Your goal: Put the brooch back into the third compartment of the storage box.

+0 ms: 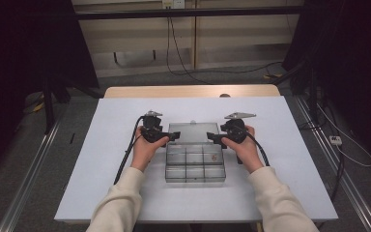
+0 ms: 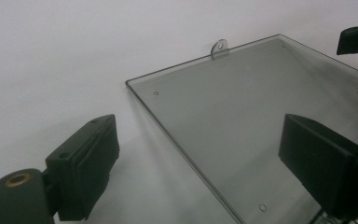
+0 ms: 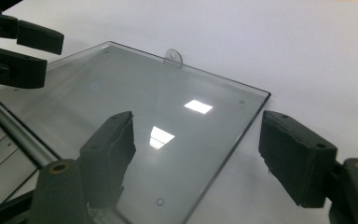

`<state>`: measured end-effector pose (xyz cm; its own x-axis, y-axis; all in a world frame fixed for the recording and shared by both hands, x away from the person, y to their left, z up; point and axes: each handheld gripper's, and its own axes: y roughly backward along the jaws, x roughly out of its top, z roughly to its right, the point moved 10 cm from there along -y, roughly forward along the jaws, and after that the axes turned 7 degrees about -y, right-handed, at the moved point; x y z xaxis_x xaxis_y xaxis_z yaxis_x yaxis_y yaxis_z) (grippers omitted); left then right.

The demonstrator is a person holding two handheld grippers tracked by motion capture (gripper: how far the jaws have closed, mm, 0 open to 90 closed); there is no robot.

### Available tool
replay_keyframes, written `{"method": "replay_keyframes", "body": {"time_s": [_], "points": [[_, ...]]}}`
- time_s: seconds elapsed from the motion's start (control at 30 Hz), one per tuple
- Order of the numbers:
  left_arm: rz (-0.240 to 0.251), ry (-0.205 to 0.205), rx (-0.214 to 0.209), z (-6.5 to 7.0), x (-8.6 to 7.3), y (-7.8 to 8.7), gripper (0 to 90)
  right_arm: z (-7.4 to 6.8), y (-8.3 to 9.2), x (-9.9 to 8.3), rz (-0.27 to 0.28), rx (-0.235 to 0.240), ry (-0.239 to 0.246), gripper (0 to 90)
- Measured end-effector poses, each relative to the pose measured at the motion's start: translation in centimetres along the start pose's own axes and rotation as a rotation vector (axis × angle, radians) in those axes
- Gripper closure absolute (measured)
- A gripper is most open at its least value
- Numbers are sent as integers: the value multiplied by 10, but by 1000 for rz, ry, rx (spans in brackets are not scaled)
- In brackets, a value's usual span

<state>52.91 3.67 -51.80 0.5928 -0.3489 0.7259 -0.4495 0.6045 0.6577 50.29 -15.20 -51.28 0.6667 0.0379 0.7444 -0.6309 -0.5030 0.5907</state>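
A clear plastic compartment box point(image 1: 194, 166) lies on the white table point(image 1: 106, 183), its flat lid point(image 1: 193, 130) swung open and lying on the far side. My left gripper point(image 1: 174, 137) hovers at the lid's left edge, jaws open. In the left gripper view, the left gripper point(image 2: 205, 154) straddles the left edge of the lid point(image 2: 242, 121) without touching it. My right gripper point(image 1: 213, 139) is at the lid's right edge, also open. In the right gripper view, the right gripper point(image 3: 203, 154) straddles the right edge of the lid point(image 3: 144, 107), its pads apart from it.
A small latch tab point(image 2: 219, 48) sticks out from the lid's far edge. The box's hinge and divided compartments point(image 3: 0, 154) lie on the near side. Cables trail from both grippers over the table. Beyond the table are a floor with cables and dark stands.
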Motion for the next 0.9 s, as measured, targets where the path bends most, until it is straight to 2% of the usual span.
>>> {"method": "replay_keyframes", "body": {"time_s": [0.17, 0.23, 0.3, 0.4, 0.47, 0.53, 0.73, 0.8, 0.87, 0.9], "points": [[-4, 39, -24, 0, -3, -7, 135, 5, -5, -3, -20, 13, -67, 274], [-4, 63, -45, 2, -3, -8, 147, 5, -5, -6, -38, 21, -90, 290], [-6, 83, -82, 6, -4, -8, 189, 5, -5, -8, -48, 38, -134, 293], [-11, 103, -93, 7, -4, -8, 208, 4, -6, -9, -56, 55, -188, 298], [-8, 125, -105, 8, -4, -9, 232, 2, -6, -10, -61, 69, -202, 304], [-10, 128, -114, 9, -4, -8, 243, 1, -7, -11, -69, 74, -235, 307], [-20, 140, -119, 10, -5, -8, 244, 0, -8, -13, -85, 103, -304, 312], [-28, 145, -120, 10, -5, -7, 247, -1, -8, -13, -90, 106, -308, 317], [-20, 179, -169, 14, -3, -7, 294, -5, -8, -13, -97, 138, -326, 331], [-13, 176, -175, 15, -1, -6, 304, -6, -7, -12, -88, 143, -321, 342]]}}
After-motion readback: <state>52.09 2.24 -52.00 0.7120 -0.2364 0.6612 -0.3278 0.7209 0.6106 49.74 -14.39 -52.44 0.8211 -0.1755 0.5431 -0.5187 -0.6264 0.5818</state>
